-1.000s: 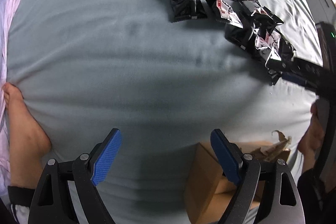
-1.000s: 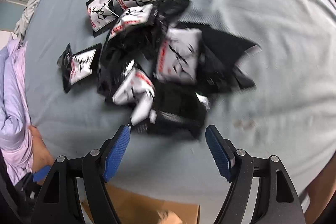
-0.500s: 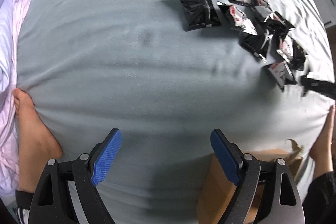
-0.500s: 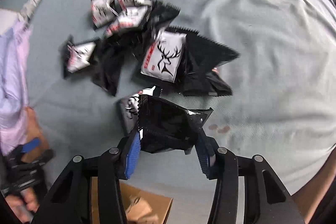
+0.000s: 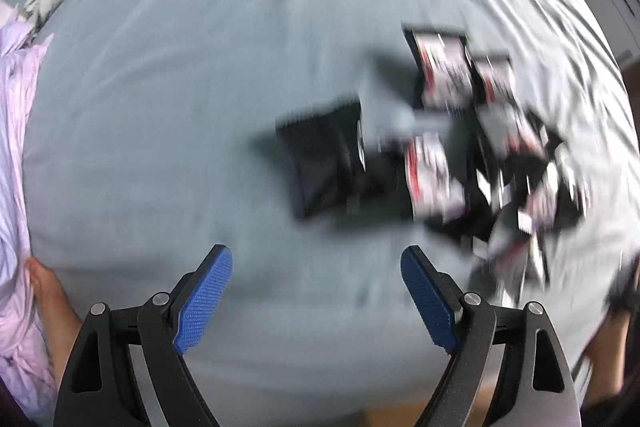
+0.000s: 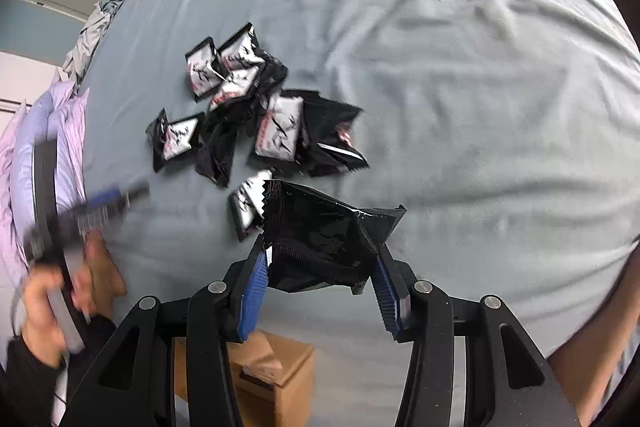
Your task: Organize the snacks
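Several black and white snack packets (image 6: 264, 115) lie in a loose pile on a grey-blue bed sheet (image 6: 460, 75). My right gripper (image 6: 320, 279) is shut on a black snack packet (image 6: 324, 239) and holds it above the sheet, near the pile's front edge. In the left wrist view, my left gripper (image 5: 316, 295) is open and empty, just short of a black packet (image 5: 324, 163) at the pile's left side; the pile (image 5: 480, 147) is blurred there. The left gripper (image 6: 92, 215) also shows blurred at the left of the right wrist view.
A brown cardboard box (image 6: 272, 375) stands below the bed's near edge, under my right gripper. Lilac bedding (image 5: 16, 147) lies at the left. A bare foot (image 5: 52, 287) rests by the bed's left edge.
My right gripper has shut on a black packet and lifted it off the pile. My left gripper has moved toward the pile, so the packets now sit closer and more central.
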